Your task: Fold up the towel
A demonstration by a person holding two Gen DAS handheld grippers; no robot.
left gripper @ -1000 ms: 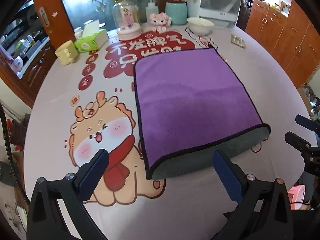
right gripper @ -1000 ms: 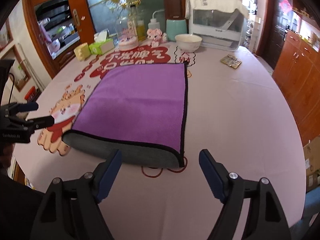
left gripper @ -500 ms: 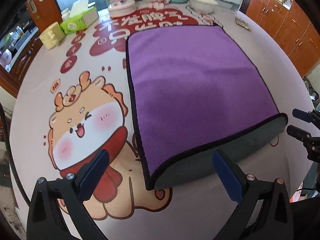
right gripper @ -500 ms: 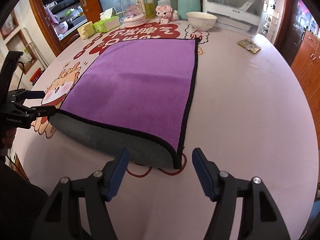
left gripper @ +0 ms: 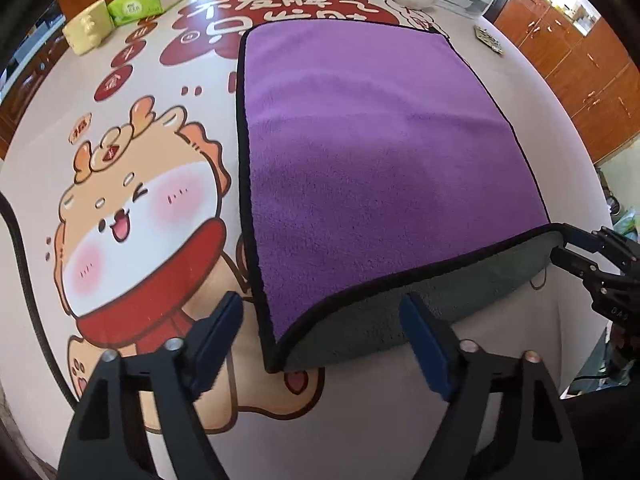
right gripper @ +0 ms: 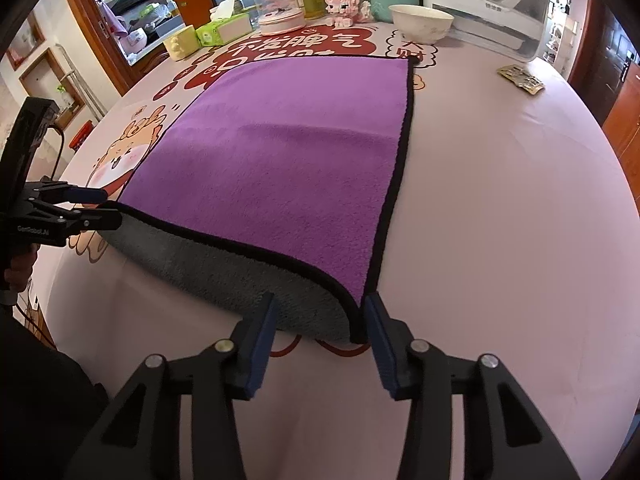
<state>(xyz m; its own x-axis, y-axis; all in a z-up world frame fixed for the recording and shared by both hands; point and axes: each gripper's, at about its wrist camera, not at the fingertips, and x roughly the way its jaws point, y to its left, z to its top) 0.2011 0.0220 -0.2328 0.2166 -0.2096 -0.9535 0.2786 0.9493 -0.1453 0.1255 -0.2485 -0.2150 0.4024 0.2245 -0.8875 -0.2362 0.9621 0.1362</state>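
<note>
Lying folded on the pink table (right gripper: 500, 184), the purple towel (left gripper: 372, 160) has each near corner framed by a gripper, left gripper (left gripper: 322, 336) and right gripper (right gripper: 320, 326) both spread apart, gripping nothing.

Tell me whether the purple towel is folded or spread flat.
Folded once: the towel's near edge is a rounded grey fold beneath the purple top layer, seen in both wrist views.
</note>
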